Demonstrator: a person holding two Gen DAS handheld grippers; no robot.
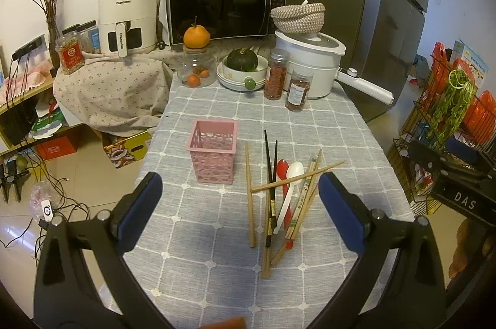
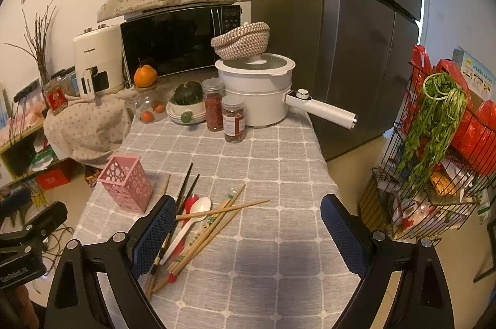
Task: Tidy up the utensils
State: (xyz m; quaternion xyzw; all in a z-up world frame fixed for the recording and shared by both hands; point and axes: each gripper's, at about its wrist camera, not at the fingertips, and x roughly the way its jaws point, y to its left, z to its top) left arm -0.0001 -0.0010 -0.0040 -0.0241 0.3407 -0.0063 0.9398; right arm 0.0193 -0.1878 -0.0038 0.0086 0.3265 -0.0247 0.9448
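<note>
Left wrist view: the left gripper (image 1: 240, 202) is wide apart and holds nothing. The pink basket (image 1: 212, 155) stands on the table (image 1: 341, 143). Just right of it lies a pile of chopsticks (image 1: 269, 205) and spoons (image 1: 291, 183).

Right wrist view: the right gripper (image 2: 248, 228) is wide apart too, holding nothing. The pile lies by its left finger.

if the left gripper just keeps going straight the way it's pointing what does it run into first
Probably the loose utensils: the left gripper is open and aimed down at the tablecloth, with the wooden chopsticks and black chopsticks just ahead between its fingers. The pink basket sits further back left. Depth is uncertain.
</note>
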